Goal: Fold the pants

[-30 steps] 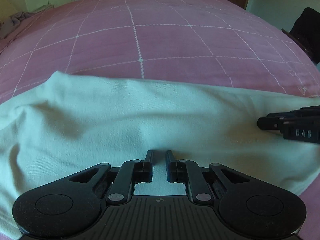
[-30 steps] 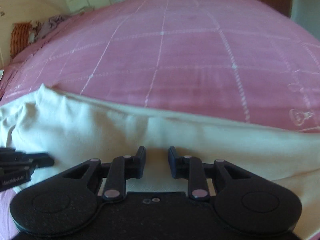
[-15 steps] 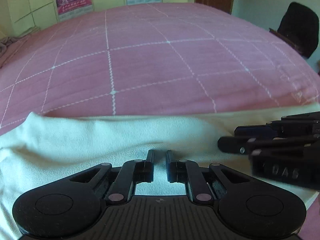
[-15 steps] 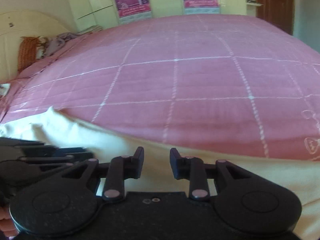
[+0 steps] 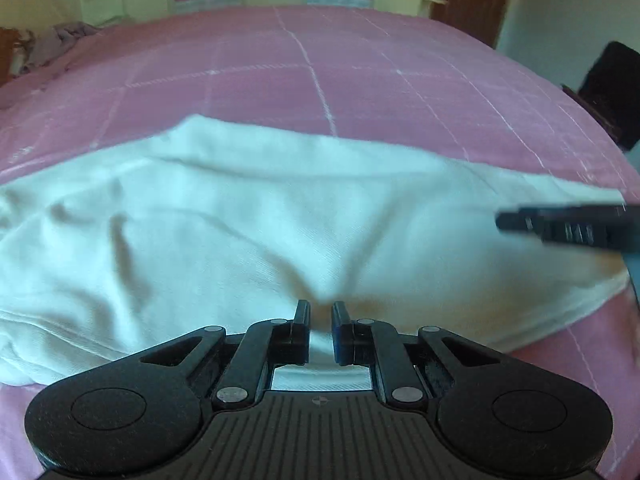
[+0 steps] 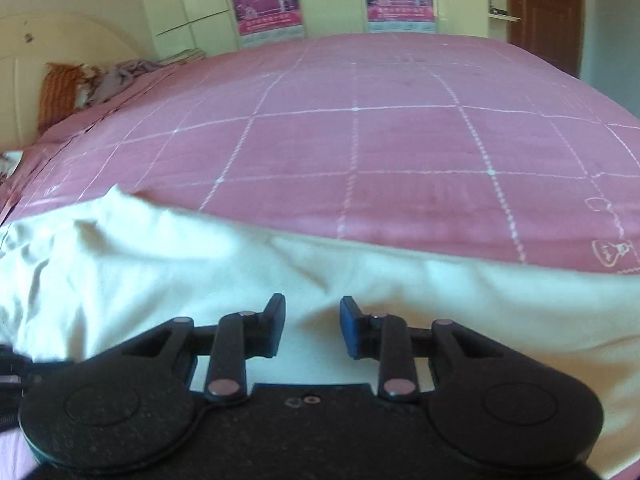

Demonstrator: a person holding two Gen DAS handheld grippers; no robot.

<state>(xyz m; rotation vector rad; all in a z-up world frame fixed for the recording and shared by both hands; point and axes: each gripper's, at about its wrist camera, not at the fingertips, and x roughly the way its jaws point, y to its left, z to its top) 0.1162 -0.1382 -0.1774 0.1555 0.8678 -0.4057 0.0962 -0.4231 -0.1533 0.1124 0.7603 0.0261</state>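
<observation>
I am working over the white pants [image 5: 256,232], which are lying bunched in a band along the near edge of the pink bedspread [image 5: 320,80]. The left gripper [image 5: 320,322] is pinching a raised peak of the pants fabric between nearly closed jaws, and compared with a second ago more cloth is spreading out beyond it, toward the bedspread's centre. The right gripper [image 6: 312,326] is opening, its jaws standing further apart than a second ago; cloth is lying under the gap, but the pads are not pressing on it. I am reading this as the right side releasing after a fold is laid, while the left side is carrying its pinch onward.
</observation>
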